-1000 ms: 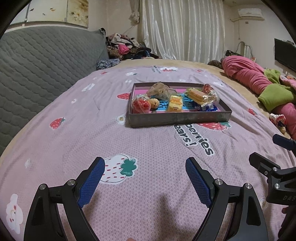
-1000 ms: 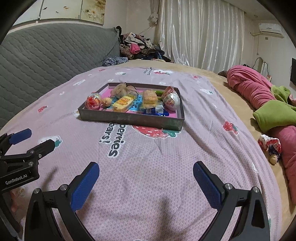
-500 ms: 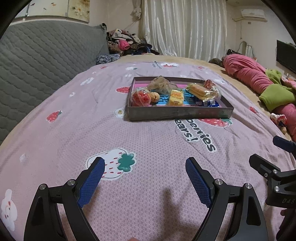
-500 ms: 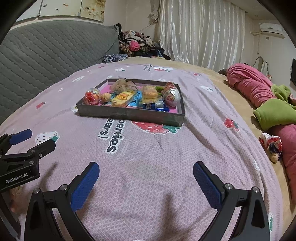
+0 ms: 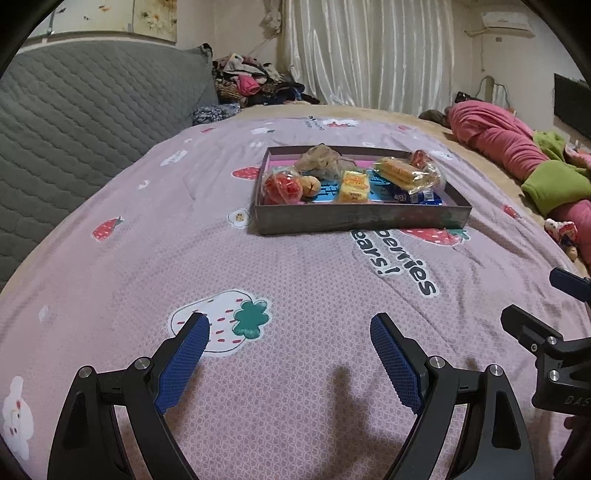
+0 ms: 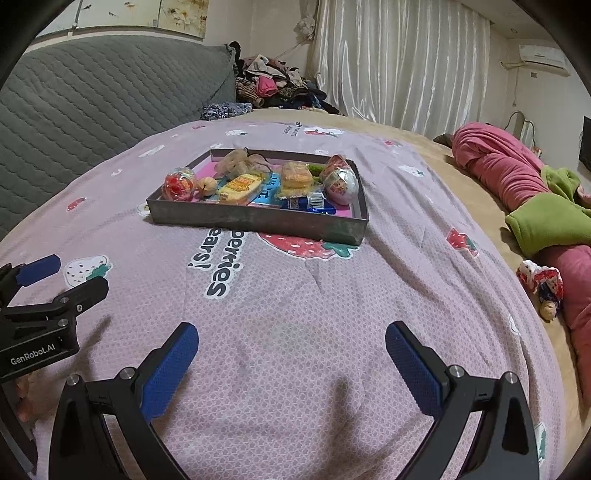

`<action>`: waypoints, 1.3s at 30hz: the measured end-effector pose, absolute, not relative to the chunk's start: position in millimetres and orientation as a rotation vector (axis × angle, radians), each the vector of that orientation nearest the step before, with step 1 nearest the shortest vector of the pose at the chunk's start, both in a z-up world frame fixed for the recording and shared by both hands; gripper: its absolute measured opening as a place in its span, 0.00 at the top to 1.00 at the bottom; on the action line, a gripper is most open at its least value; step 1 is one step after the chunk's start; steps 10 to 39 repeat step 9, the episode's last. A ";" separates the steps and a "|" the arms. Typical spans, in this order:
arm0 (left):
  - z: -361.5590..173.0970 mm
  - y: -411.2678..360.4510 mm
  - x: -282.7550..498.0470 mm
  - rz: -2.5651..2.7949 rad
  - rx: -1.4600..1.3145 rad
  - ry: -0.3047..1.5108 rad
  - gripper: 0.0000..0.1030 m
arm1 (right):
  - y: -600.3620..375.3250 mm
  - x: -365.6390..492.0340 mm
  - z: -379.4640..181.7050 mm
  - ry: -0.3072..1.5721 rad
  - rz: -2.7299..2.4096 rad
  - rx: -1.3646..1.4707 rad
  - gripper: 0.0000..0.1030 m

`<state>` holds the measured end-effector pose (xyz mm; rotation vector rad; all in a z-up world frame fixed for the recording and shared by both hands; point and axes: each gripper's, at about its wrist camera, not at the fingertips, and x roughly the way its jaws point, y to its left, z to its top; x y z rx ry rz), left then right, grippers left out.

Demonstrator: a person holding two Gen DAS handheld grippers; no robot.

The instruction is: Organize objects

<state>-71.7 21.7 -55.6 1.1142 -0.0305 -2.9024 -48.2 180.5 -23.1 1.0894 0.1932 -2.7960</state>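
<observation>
Beyond both spread, empty claws, only the right view shows the tray's egg-shaped pack (image 6: 341, 181).

A pink bedspread (image 5: 295, 369) printed with strawberries covers the bed, with a grey quilted headboard (image 5: 74, 110) along its left side. White curtains (image 6: 399, 62) hang at the far wall beside a heap of clothes (image 6: 273, 85) (contents not distinguishable). Along the right edge lie a pink blanket (image 6: 502, 166), a green cloth (image 6: 546, 221) and a small doll (image 6: 543, 288); an air conditioner (image 5: 506, 24) is mounted high on the wall.
</observation>
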 end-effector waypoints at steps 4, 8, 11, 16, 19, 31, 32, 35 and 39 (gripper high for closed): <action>-55.6 22.7 -70.5 -2.906 1.109 -0.041 0.13 | 180.1 -48.9 -24.7 0.198 -2.797 1.096 0.01; -55.2 24.2 -69.1 -2.919 1.106 -0.050 0.13 | 180.3 -48.9 -24.6 0.198 -2.798 1.094 0.01; -55.5 24.0 -69.1 -2.919 1.108 -0.050 0.13 | 180.9 -49.1 -24.6 0.196 -2.798 1.093 0.01; -55.5 24.0 -69.1 -2.919 1.108 -0.050 0.13 | 180.9 -49.1 -24.6 0.196 -2.798 1.093 0.01; -55.5 24.0 -69.1 -2.919 1.108 -0.050 0.13 | 180.9 -49.1 -24.6 0.196 -2.798 1.093 0.01; -55.5 24.0 -69.1 -2.919 1.108 -0.050 0.13 | 180.9 -49.1 -24.6 0.196 -2.798 1.093 0.01; -55.5 24.0 -69.1 -2.919 1.108 -0.050 0.13 | 180.9 -49.1 -24.6 0.196 -2.798 1.093 0.01; -55.5 24.0 -69.1 -2.919 1.108 -0.050 0.13 | 180.9 -49.1 -24.6 0.196 -2.798 1.093 0.01; -55.5 24.0 -69.1 -2.919 1.108 -0.050 0.13 | 180.9 -49.1 -24.6 0.196 -2.798 1.093 0.01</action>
